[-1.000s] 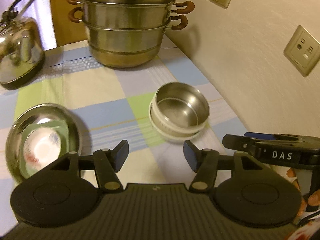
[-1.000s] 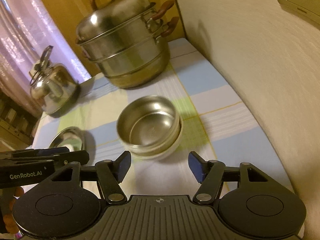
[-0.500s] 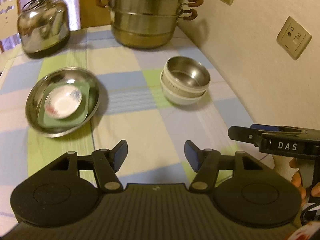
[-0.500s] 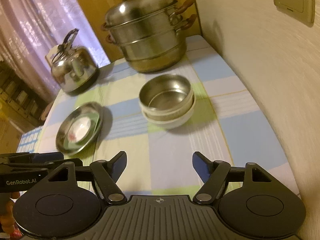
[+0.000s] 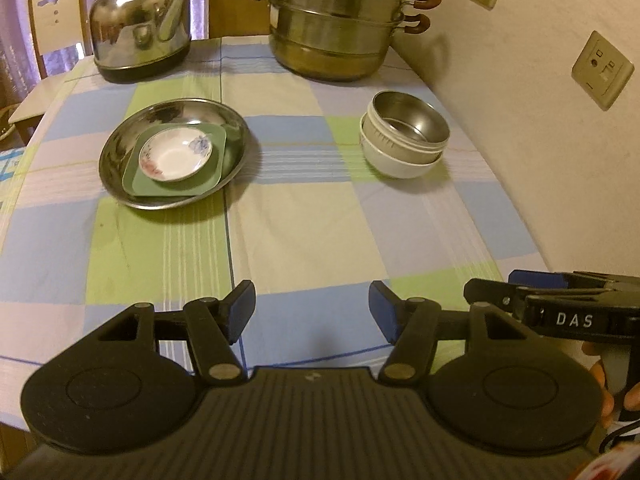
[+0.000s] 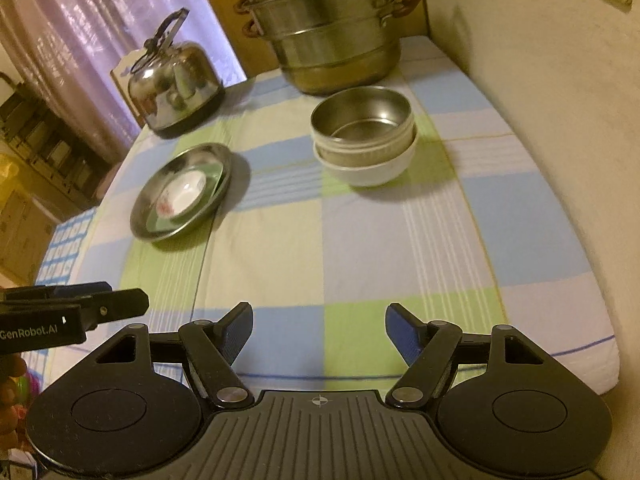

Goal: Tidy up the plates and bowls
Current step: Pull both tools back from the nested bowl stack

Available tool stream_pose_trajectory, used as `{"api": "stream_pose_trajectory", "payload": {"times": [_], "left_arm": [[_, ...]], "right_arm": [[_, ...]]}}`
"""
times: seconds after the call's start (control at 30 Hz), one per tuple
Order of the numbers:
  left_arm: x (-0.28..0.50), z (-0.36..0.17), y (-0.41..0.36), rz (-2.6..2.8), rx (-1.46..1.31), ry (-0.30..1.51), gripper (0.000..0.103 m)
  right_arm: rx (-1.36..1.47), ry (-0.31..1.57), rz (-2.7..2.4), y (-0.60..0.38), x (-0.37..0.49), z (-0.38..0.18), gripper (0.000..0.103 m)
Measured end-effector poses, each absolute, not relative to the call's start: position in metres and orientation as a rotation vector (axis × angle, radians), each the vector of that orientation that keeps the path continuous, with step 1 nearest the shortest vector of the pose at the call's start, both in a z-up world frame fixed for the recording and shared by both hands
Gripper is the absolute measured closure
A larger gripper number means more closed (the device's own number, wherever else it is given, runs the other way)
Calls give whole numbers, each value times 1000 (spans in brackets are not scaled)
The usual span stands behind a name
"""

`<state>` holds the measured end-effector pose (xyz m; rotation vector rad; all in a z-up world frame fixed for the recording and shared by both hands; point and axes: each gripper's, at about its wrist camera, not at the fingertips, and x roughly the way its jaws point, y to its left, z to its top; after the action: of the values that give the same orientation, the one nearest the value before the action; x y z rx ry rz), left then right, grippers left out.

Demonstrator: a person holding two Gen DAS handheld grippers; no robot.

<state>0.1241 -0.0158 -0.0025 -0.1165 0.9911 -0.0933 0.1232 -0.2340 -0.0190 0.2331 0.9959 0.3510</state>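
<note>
Behind both spread, empty claws, left (image 5: 312, 310) and right (image 6: 319, 330), steamer pot's (image 5: 340, 36) lid is cropped.

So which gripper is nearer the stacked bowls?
Right. The right gripper faces the stacked bowls nearly straight ahead by the wall; the left gripper sits further left, both well short.

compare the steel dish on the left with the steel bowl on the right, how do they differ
The steel dish is wide and shallow; the steel bowl is narrower and deeper. The dish holds a green tray and a white saucer; the bowl is empty and sits nested in a white bowl. Both are shiny metal.
</note>
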Motion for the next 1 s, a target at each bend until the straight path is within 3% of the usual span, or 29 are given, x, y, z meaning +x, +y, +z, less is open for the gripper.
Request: {"api": "stream_pose_trajectory", "payload": {"times": [1.0], "left_arm": [[153, -19, -17, -122, -106, 1019, 43]], "right_arm": [[225, 1037, 287, -238, 149, -34, 30]]}}
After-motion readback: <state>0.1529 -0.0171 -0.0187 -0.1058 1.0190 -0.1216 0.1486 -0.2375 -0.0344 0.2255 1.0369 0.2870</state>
